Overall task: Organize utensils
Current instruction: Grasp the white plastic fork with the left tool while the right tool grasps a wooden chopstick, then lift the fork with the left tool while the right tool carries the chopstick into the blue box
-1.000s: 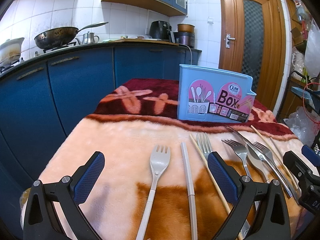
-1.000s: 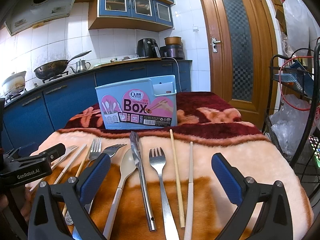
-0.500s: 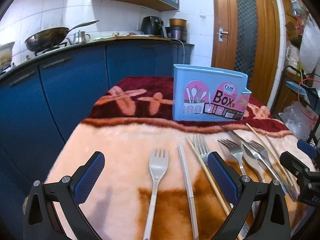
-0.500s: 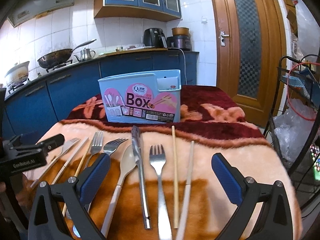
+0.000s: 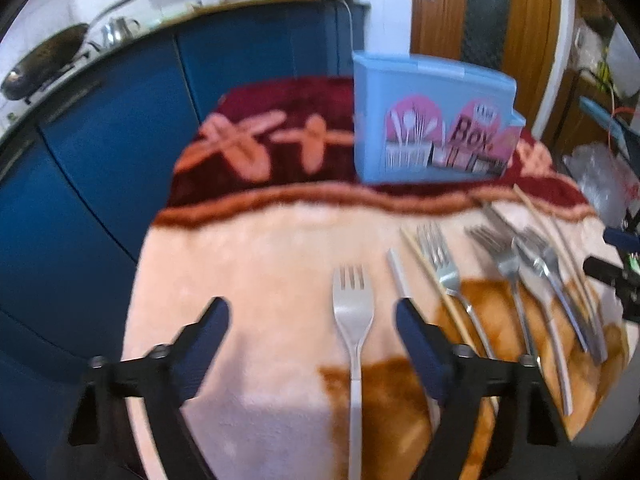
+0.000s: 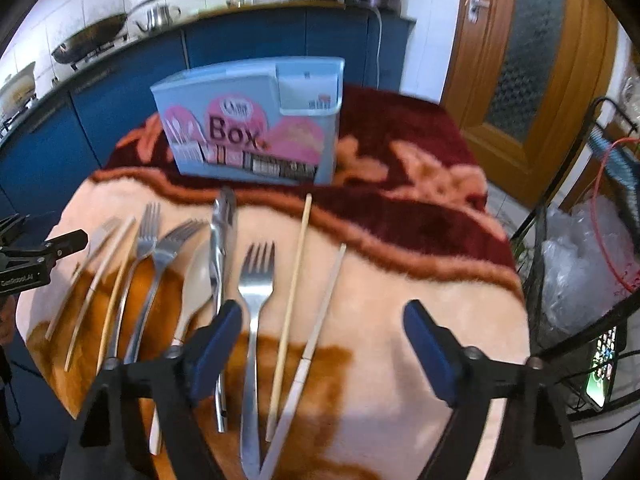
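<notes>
Nearest, the left gripper (image 5: 312,322) hangs over the blanket (image 5: 256,248), jaws fairly wide and just narrowing, a pale fork (image 5: 353,312) lying between them untouched. Likewise the right gripper (image 6: 322,330), also just closing in, straddles a steel fork (image 6: 256,280) and two chopsticks (image 6: 294,280) without pinching any. More forks, a spoon (image 6: 198,280) and a knife (image 6: 220,240) lie toward nine o'clock. Farther off, at twelve o'clock, the blue box (image 6: 256,132) stands upright.

Shiny metal fork (image 6: 256,276), plush blanket (image 6: 400,280)
</notes>
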`<state>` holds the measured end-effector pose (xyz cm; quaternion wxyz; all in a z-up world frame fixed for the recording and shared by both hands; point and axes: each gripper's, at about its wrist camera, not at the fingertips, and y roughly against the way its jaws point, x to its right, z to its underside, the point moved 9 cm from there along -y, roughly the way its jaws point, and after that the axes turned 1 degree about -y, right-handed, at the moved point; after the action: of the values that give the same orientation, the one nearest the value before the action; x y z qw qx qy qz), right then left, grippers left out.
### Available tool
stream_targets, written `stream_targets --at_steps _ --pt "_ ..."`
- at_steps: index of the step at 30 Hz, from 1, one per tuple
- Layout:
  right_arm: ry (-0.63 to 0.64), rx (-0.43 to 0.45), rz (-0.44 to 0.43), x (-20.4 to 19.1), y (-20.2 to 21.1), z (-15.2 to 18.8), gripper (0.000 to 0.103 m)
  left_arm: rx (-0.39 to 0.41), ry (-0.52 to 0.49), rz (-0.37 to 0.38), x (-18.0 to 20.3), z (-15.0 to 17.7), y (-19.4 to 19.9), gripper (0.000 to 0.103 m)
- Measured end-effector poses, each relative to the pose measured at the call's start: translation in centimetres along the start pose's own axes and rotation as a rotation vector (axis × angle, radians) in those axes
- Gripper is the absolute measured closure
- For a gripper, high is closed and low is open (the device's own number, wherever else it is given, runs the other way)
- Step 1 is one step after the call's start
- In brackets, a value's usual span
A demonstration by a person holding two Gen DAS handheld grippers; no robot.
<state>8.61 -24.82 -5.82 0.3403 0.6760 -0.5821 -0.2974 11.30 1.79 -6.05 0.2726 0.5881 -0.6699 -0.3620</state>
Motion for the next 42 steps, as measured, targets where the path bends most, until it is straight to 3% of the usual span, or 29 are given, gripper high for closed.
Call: stream_targets --at_steps 5,14,18,21,25,30,35,42 --pt "-0.005 -0.07 -0.005 0.9 -0.8 -0.1 0.045 -0.112 -0.009 0.087 1.0 1.3 -1.4 0.056" --pt "-0.013 -0.183 -0.056 0.9 -3.4 0.2 0.077 -0.169 -0.017 0.09 1.7 0.8 -2.9 0.06" --pt "-0.016 -0.172 -0.056 0.8 -3.7 -0.1 0.087 -0.173 -0.039 0.089 1.9 0.2 -3.3 0.067" --pt "-0.02 -0.159 -0.059 0.8 -3.6 -0.1 0.09 -0.17 -0.061 0.091 2.2 0.1 -3.2 0.078" --pt "-0.042 -0.12 -0.079 0.9 -3.1 -0.4 0.096 -0.156 -0.058 0.084 2.3 0.1 -3.1 0.078" --pt "-0.045 -0.001 -0.092 0.2 -0.5 -1.5 0.096 -0.086 0.002 0.137 1.8 -0.2 -1.8 0.078" --pt "-0.046 0.13 -0.105 -0.4 2.2 -2.8 0.097 0.071 0.056 0.19 1.7 -1.3 1.6 0.078" --pt "-0.06 0.305 -0.123 -0.9 6.2 -4.9 0.097 0.282 0.075 0.193 1.7 -4.0 6.2 0.078"
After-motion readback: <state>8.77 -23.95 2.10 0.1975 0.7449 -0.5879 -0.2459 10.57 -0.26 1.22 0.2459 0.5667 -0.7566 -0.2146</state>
